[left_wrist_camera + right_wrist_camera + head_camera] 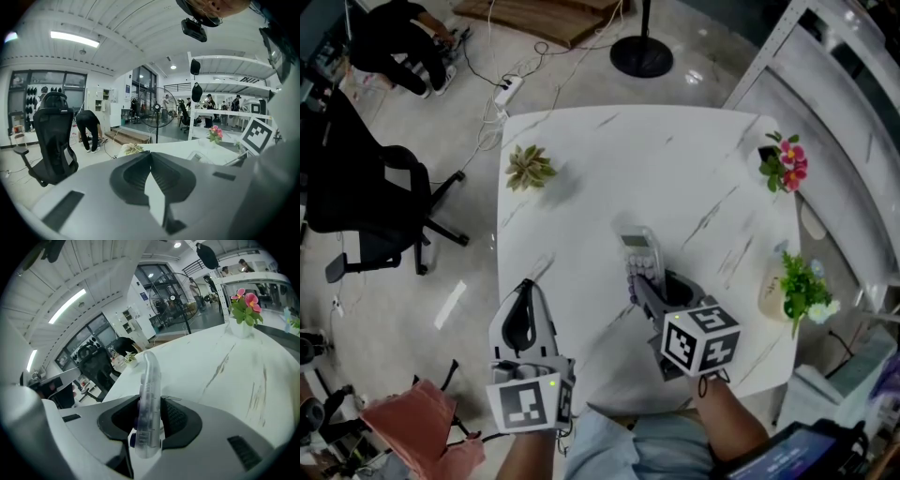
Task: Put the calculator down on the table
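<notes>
A translucent calculator point(639, 253) with pale keys sticks out forward from my right gripper point(645, 281), which is shut on its near end above the white marbled table point(609, 159). In the right gripper view the calculator point(150, 376) stands edge-on between the two dark pads of the right gripper point(151, 401), its far end pointing over the table. Whether it touches the tabletop I cannot tell. My left gripper point(525, 284) hovers at the table's front left edge, shut with nothing in it. In its own view, the left gripper point(150, 153) has its tips together.
A small spiky plant point(528, 167) sits at the table's back left. Pink flowers point(786, 161) stand at the back right, and a green potted plant point(797, 286) at the right edge. A black office chair point(366, 202) stands on the floor to the left.
</notes>
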`<state>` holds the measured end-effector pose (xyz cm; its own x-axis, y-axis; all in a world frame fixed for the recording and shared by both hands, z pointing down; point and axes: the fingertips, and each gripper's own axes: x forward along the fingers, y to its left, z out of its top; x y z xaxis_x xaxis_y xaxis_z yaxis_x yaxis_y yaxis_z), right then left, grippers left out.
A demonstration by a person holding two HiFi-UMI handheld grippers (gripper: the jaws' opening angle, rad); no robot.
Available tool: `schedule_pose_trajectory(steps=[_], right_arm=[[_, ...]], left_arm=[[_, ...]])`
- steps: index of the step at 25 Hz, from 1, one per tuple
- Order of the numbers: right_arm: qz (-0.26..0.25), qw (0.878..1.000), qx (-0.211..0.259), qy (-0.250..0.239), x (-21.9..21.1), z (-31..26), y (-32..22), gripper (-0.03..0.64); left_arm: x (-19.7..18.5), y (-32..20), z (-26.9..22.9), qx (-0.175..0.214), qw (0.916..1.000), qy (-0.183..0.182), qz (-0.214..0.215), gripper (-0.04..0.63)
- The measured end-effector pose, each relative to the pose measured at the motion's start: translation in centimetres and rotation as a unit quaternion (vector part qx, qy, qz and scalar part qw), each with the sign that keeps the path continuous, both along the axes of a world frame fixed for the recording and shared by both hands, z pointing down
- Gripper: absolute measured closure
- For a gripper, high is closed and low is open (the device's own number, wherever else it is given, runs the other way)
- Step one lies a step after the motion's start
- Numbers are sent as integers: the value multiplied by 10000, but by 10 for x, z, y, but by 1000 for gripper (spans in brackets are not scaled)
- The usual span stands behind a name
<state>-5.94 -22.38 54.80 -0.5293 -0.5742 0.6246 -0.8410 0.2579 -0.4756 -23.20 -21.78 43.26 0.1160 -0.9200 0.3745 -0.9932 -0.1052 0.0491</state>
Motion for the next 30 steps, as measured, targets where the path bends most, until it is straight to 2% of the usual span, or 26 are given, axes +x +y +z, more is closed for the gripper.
schedule_pose_trajectory(steps=[11, 20, 30], right_arm=[[35, 10000, -75, -35, 1, 6, -9, 465], [6, 10000, -39, 71, 7, 9, -13, 451], [87, 9999, -112, 46, 23, 16, -14, 428]], left_arm=[[-5, -13, 1, 93, 9998, -146, -23, 588], [1, -15, 5, -24, 10000, -94, 2, 588], [9, -21, 6, 26, 9999, -123, 19, 588]])
